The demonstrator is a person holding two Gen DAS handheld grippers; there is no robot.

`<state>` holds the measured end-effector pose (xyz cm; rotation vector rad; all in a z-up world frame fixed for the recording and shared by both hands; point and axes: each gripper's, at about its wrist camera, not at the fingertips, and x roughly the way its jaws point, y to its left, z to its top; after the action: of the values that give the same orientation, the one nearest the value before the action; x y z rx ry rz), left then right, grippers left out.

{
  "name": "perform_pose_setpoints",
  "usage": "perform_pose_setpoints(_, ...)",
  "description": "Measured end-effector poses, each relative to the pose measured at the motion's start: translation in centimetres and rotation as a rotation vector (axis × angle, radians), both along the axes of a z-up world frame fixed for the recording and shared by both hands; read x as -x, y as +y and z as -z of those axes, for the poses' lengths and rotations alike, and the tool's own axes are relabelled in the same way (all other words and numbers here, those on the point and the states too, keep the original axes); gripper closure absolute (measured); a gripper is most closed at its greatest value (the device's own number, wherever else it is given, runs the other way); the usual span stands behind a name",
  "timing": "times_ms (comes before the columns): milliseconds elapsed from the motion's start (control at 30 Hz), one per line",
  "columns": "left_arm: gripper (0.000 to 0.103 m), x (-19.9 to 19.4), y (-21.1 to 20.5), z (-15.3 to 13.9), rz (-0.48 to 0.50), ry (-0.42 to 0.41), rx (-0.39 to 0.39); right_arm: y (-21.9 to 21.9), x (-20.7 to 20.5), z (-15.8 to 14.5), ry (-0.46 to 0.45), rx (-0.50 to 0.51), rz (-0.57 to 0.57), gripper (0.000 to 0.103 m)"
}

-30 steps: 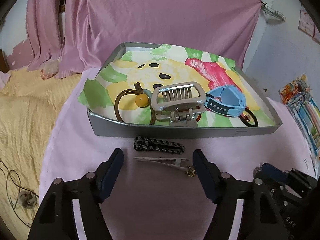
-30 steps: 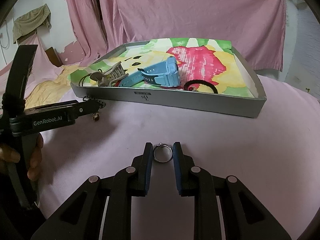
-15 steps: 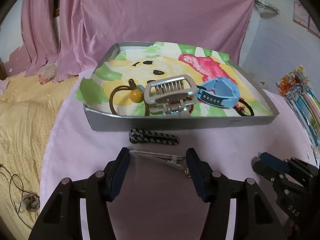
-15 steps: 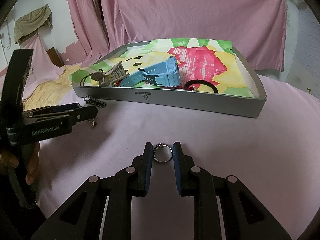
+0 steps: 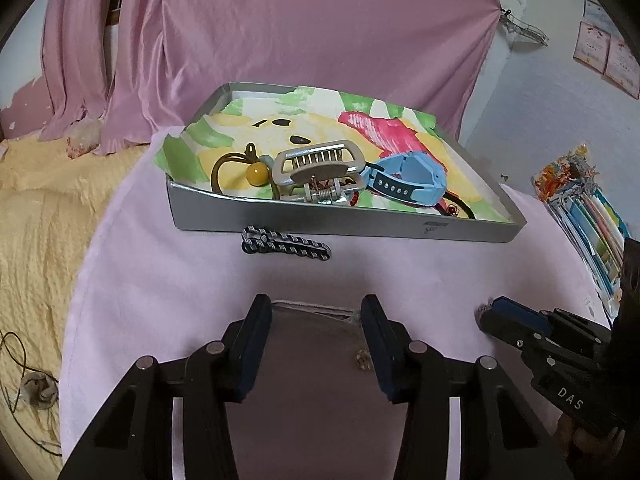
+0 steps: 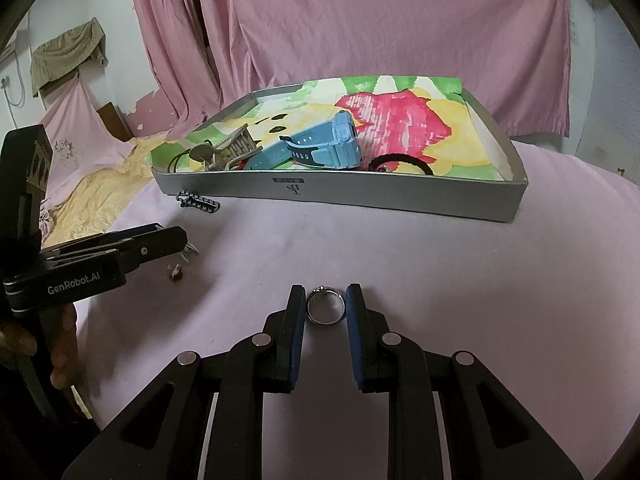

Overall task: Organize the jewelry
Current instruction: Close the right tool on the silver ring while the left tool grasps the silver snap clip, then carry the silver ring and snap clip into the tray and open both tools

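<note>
Ring (image 6: 325, 310) sits between the right gripper's (image 6: 325, 312) narrowly parted jaws, seemingly touching both.

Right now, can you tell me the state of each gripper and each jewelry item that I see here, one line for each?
Left gripper: fingers around the silver hair clip, contact unclear.
Right gripper: fingers close beside the ring, grip unclear.
Ring: flat on the pink cloth.
Black-and-white hair clip: on the cloth, outside the tray.
Blue watch: in the tray.
Silver claw clip: in the tray.
</note>
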<state>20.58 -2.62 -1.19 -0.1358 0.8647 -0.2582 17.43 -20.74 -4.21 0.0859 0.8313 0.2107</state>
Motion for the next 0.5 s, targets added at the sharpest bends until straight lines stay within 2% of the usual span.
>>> perform_pose_setpoints(500, 0.059, 0.90, 0.58, -0.14, -0.006, -0.023, 0.063, -0.40, 0.17, 0.02, -0.002, -0.028, 0.003, 0.085)
